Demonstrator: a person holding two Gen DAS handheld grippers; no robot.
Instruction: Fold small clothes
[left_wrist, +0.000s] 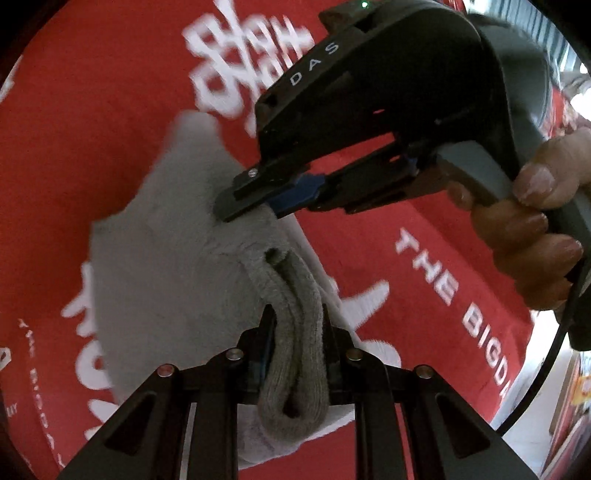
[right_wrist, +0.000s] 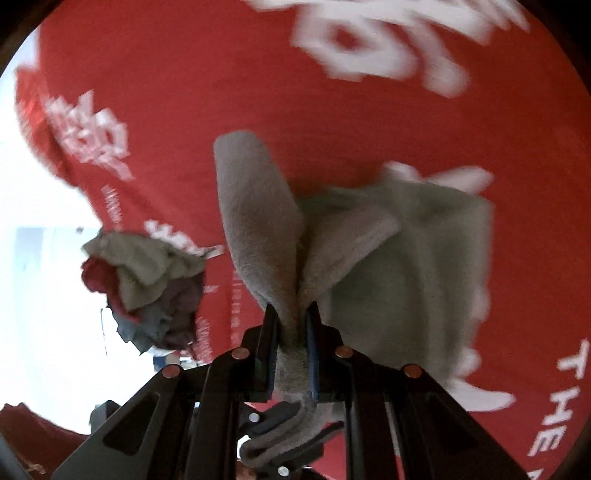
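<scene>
A small grey fleece garment (left_wrist: 162, 258) hangs over the red printed cloth (left_wrist: 92, 129). My left gripper (left_wrist: 297, 325) is shut on its thick ribbed hem (left_wrist: 299, 350), which bunches between the fingers. My right gripper (left_wrist: 240, 203) comes in from the upper right and is shut on another edge of the same garment. In the right wrist view my right gripper (right_wrist: 292, 317) pinches a fold of the grey garment (right_wrist: 406, 266), with a flap (right_wrist: 255, 206) standing up above the fingers. The left gripper's fingertips (right_wrist: 273, 424) show just below, holding the hem.
The red cloth with white lettering (right_wrist: 221, 92) covers the surface under both grippers. A pile of several crumpled small clothes (right_wrist: 147, 284) lies at the cloth's left edge. A bright white area (right_wrist: 48, 258) lies beyond that edge.
</scene>
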